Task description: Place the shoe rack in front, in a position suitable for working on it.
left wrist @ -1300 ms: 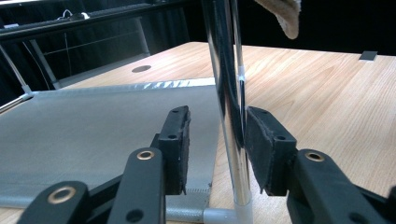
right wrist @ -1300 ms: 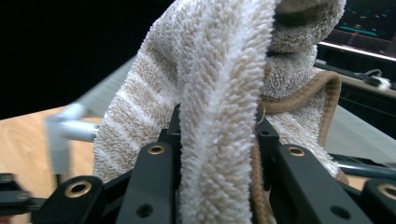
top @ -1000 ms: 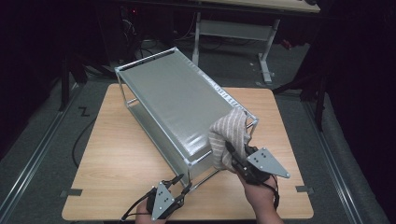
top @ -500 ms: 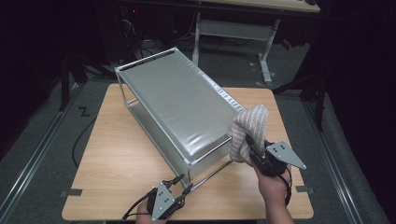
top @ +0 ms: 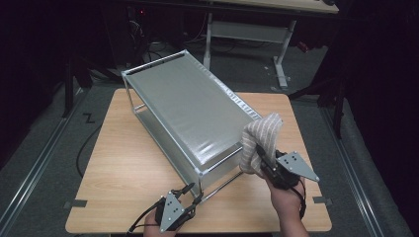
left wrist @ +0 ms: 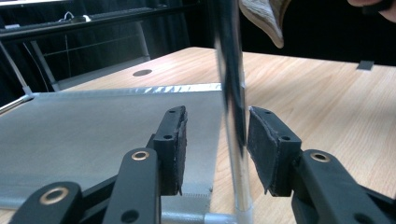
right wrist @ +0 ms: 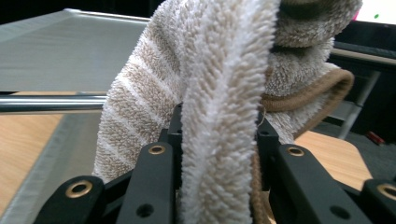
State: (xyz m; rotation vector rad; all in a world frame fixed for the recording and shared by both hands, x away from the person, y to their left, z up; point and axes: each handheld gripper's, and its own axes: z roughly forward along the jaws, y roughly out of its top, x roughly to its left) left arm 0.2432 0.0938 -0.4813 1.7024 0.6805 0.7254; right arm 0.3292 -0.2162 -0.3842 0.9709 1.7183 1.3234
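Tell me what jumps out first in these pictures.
A big metal rack with grey fabric shelves sits slantwise across the wooden table. At its near right corner the right gripper holds a striped towel up beside the frame. At the near corner the left gripper has its jaws open around the rack's shiny upright post.

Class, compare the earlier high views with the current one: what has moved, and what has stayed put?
The right gripper carried the striped towel rightward off the rack's corner, then slightly back towards it, lifted and still clamped. The left gripper stays at the rack's near corner post, jaws open around it. The rack hasn't shifted.
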